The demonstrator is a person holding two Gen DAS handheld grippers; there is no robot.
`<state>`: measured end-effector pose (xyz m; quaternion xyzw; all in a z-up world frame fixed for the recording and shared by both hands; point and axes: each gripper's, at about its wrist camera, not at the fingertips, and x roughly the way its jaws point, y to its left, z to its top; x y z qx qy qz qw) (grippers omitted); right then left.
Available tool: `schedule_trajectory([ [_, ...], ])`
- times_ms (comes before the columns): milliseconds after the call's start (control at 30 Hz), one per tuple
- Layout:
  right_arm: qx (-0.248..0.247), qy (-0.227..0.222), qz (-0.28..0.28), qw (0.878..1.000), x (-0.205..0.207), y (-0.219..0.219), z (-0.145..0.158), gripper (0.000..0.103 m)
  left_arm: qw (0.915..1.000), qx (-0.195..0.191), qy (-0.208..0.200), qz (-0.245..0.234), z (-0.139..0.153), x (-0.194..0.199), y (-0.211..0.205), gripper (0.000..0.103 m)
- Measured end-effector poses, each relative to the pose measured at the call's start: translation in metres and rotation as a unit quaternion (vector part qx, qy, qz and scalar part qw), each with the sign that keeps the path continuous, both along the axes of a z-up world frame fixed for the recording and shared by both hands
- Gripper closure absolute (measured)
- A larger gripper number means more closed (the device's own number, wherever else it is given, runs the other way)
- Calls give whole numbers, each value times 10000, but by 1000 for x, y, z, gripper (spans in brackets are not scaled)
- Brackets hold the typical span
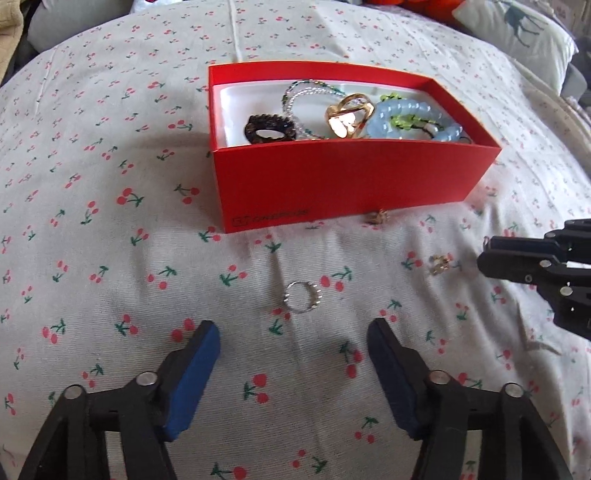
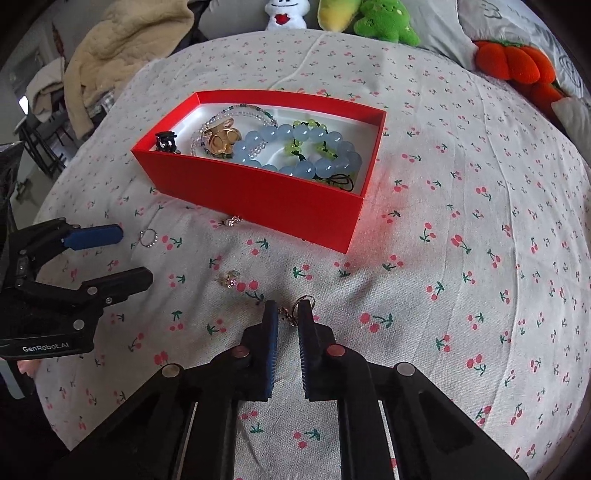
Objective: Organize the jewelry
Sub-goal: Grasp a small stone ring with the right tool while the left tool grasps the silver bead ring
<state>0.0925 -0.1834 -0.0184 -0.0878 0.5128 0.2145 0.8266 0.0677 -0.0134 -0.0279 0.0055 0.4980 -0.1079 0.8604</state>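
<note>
Nearest the right wrist camera, the right gripper (image 2: 287,314) has its two blue-padded fingers drawn close on either side of a small gold dangle earring (image 2: 295,309) lying on the cherry-print bedsheet (image 2: 461,258); whether the pads actually pinch it cannot be told. Left gripper (image 1: 293,334): fingers spread wide, nothing between them, with one silver ring (image 1: 301,302) on the sheet just beyond the tips. Two further small gold pieces lie loose on the sheet: one gold earring (image 1: 440,264) near the right gripper's tips, and one gold stud (image 1: 376,216) touching or just beside the near wall of the red box (image 1: 351,177). One red box, open-topped with a white lining, sits toward the far middle of the bed. Contents, counted: one pale-blue bead bracelet (image 2: 314,155), one green bead bracelet (image 2: 306,142), one clear-and-green seed-bead strand (image 1: 306,94), one gold hair claw (image 1: 347,116), one dark brown hair claw (image 1: 269,129). Four plush toys (image 2: 384,18) lie along the far edge of the bed.
</note>
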Motion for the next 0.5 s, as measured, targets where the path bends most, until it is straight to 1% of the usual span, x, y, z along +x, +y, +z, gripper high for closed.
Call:
schedule_trajectory([
  [67,1,20,-1,10000,-2,-1,1,92,10000,-12,7,13,-1,2,-1,43],
  [133,10,22,3,10000,-3,-2,2,92,10000,29,2,52,-2,5,-2,50],
  [267,46,-2,15,10000,-5,-3,6,92,9999,30,-17,137,-3,10,-3,59],
  [367,81,-6,-8,10000,-5,-6,8,92,9998,118,-32,137,-3,13,-6,66],
  [433,83,-6,-41,10000,-4,-9,9,92,9998,184,-45,98,-3,13,-9,77],
  [500,100,7,-82,9999,-4,-13,9,92,9998,182,-25,49,-2,14,-10,87],
])
